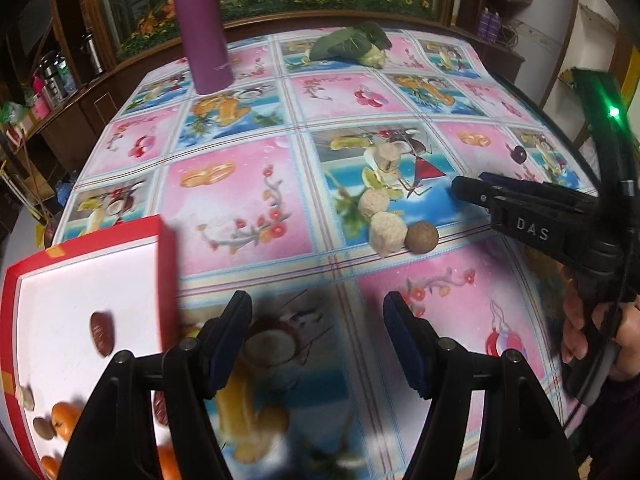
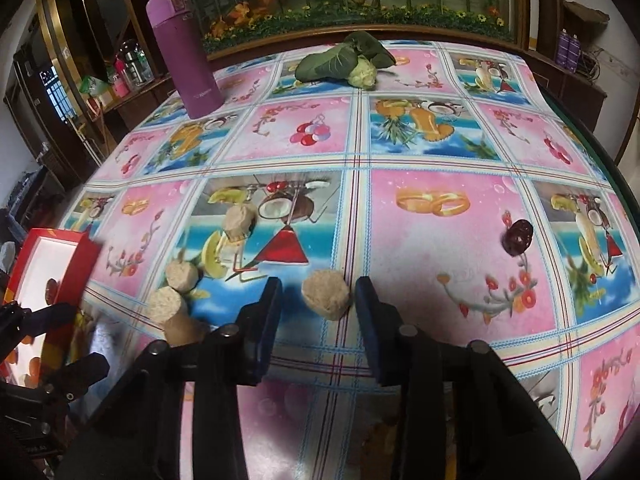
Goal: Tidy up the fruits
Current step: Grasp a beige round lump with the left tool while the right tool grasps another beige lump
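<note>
Step in hand, as judged: grasp the tan round piece [image 2: 326, 295] between the right gripper [image 2: 316, 312] fingers. The jaws stand open and hold nothing; the piece lies on the table [image 2: 420, 240] near its front edge. Centre the piece, then close gently. The left gripper [image 1: 316, 340] is open and empty beside the red box [image 1: 164, 264] at the table's left edge
</note>
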Available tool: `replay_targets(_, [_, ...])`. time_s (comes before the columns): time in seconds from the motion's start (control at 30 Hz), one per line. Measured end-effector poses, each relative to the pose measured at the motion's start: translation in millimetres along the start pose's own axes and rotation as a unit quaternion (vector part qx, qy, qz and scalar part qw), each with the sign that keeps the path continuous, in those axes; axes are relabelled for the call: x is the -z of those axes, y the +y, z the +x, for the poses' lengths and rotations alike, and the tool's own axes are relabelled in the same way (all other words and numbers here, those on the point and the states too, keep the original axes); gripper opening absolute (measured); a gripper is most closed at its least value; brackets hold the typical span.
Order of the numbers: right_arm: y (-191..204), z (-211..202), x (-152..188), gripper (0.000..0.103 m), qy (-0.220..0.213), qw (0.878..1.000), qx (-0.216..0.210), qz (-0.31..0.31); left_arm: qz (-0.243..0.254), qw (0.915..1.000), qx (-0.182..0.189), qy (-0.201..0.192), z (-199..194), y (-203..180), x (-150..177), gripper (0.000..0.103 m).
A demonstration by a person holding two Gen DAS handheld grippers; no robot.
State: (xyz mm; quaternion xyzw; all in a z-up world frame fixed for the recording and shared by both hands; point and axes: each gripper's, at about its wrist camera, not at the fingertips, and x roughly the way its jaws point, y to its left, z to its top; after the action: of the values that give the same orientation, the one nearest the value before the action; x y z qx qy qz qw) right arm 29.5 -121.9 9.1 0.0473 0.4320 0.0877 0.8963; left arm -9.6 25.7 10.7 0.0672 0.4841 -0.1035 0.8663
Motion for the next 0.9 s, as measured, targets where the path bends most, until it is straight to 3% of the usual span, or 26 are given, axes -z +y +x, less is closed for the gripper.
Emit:
replay_targets(0.2, [-7,0,-1,0.027,-0.003,1.000,-0.004,0.008,0.012,0.9999,0.001,0.013,20,-8,-10,0.068])
replay_targets(0.73, [-22,-11,-3,0.027,-0.009,0.999,-0.024,0.048,-0.002,0.9998,0.018,-0.007,38,-20,-30,0.067])
replay_targets(0.9, [-22,-13,-4,0.027,-0.012,0.998,-0.026,0.048,0.004,0.9995,0.026,-0.018,37,-25,-31,0.046])
